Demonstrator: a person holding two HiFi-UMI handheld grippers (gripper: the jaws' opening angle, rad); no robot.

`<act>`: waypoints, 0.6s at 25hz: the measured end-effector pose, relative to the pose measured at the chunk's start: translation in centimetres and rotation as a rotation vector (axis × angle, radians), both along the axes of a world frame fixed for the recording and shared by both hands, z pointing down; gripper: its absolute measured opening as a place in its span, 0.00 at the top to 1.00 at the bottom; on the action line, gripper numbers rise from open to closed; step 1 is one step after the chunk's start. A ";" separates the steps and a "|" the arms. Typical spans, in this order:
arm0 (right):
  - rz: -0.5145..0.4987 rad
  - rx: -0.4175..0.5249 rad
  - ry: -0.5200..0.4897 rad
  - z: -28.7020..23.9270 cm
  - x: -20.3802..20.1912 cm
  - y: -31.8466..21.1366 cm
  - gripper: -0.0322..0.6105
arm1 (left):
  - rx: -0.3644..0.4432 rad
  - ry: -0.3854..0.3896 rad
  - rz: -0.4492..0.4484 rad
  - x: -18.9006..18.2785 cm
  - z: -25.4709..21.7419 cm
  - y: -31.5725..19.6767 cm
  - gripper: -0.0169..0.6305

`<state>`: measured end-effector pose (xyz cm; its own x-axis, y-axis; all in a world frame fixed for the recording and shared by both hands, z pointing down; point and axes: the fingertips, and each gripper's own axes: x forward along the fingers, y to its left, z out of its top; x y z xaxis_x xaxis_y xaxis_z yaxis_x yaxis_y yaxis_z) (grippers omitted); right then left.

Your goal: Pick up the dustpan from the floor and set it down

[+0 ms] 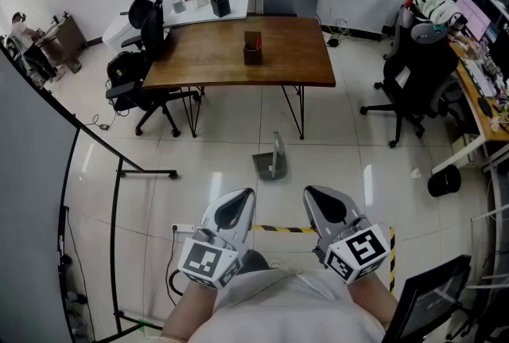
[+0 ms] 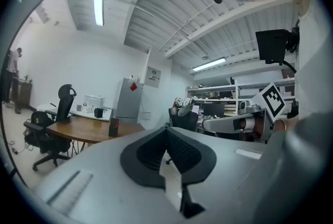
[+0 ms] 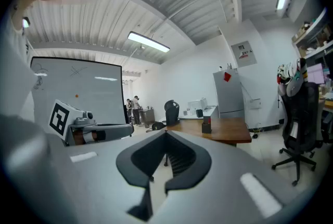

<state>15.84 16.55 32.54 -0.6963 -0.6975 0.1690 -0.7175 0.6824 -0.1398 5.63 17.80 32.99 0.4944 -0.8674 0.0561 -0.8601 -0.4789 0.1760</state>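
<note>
The grey dustpan (image 1: 270, 163) stands on the tiled floor in front of the wooden table, its handle upright. My left gripper (image 1: 248, 192) and right gripper (image 1: 308, 192) are held side by side close to my body, well short of the dustpan, both pointing toward it. In the left gripper view the left gripper (image 2: 166, 130) has its jaw tips touching with nothing between them. The right gripper (image 3: 165, 133) looks the same in its own view, shut and empty. Neither gripper view shows the dustpan.
Behind the dustpan is a wooden table (image 1: 199, 63) with a dark pen holder (image 1: 252, 48). Black office chairs (image 1: 143, 55) (image 1: 409, 87) flank it. A whiteboard stand (image 1: 119, 174) is on the left, a black bin (image 1: 444, 181) on the right, and yellow-black tape (image 1: 278, 229) on the floor.
</note>
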 end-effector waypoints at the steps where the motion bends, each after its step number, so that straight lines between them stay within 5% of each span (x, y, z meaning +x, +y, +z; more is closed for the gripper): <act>1: 0.002 -0.010 0.003 0.4 0.2 -0.4 0.95 | -0.001 -0.006 -0.008 0.0 -0.2 -0.4 0.95; 15: 0.061 -0.087 0.127 5.4 -4.0 -11.8 0.95 | -0.044 0.032 0.023 -5.0 2.9 -12.6 0.95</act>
<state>11.86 4.78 37.94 -0.6225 -0.7168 0.3143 -0.7728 0.6265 -0.1018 0.62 5.17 35.88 0.5163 -0.8529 0.0777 -0.8425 -0.4896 0.2246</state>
